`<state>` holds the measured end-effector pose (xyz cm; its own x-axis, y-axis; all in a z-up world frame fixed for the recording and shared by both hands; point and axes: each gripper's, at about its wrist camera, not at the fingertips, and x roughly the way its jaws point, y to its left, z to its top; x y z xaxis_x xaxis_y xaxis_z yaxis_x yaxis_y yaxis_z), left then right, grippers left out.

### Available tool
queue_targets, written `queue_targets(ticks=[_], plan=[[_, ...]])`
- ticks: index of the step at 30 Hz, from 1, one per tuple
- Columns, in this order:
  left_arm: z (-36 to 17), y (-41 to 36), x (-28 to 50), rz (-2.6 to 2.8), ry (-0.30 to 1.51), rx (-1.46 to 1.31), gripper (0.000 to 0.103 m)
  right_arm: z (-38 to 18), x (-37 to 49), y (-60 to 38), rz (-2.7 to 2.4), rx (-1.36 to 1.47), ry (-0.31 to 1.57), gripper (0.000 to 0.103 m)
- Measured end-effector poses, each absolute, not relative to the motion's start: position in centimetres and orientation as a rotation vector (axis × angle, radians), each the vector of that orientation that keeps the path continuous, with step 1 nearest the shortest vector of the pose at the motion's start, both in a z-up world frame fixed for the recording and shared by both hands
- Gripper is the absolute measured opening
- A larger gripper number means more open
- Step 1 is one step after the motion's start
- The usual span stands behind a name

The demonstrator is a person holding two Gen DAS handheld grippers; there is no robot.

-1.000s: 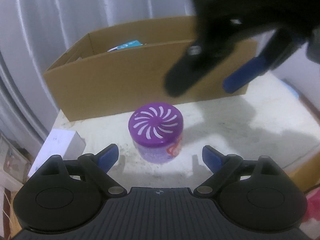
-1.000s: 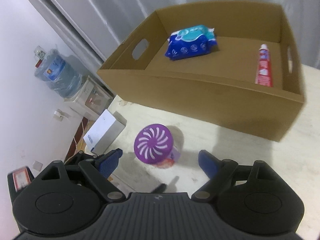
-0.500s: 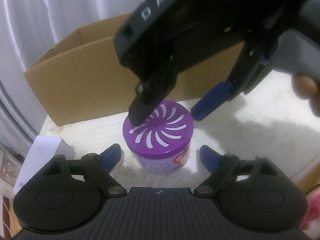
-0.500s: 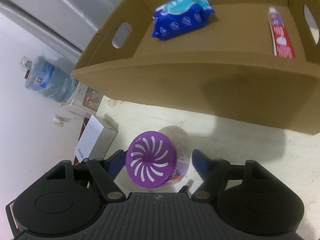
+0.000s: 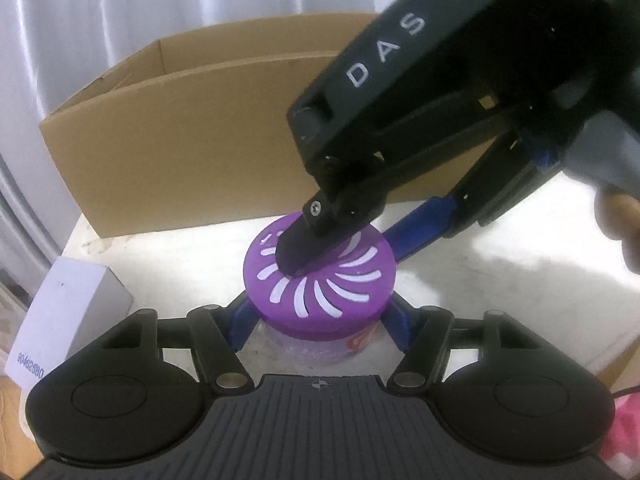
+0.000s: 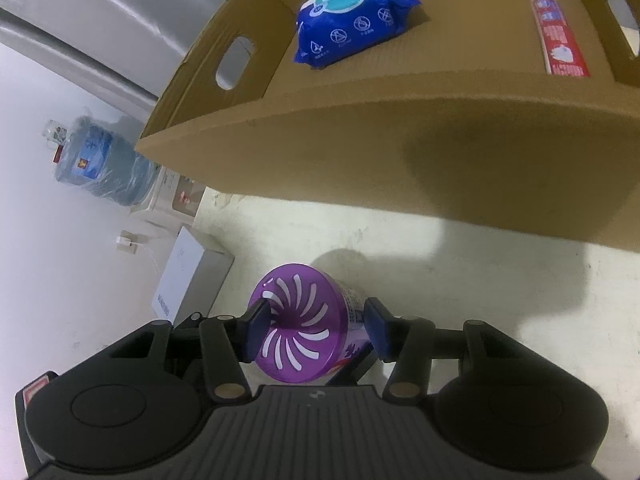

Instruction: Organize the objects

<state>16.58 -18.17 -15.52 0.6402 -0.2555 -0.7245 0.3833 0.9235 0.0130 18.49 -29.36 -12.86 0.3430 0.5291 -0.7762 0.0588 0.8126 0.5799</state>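
Flanking the round, slotted-lid purple jar (image 5: pixel 320 276), both claws seemingly pinch its sides.

White capitals "DAS" run along the black body of the right gripper (image 5: pixel 340 236), above the purple-lidded jar (image 5: pixel 320 276). Left of the jar, the white box (image 5: pixel 68 320) bears blue digits on its near face, apparently "90462500", though blurred. The wipes pack (image 6: pixel 354 20), toothpaste tube (image 6: pixel 558 36) and water bottle (image 6: pixel 86 156) carry printing too small to read.
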Motion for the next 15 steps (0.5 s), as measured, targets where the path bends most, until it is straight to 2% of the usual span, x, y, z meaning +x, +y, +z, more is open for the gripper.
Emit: queue_targets(ticks=[15], plan=[[-15.97,-18.67,17.18,-0.382,0.813,0.157,0.068,-13.04,18.08,-29.61,0.332,0.582,1.207,0.055]])
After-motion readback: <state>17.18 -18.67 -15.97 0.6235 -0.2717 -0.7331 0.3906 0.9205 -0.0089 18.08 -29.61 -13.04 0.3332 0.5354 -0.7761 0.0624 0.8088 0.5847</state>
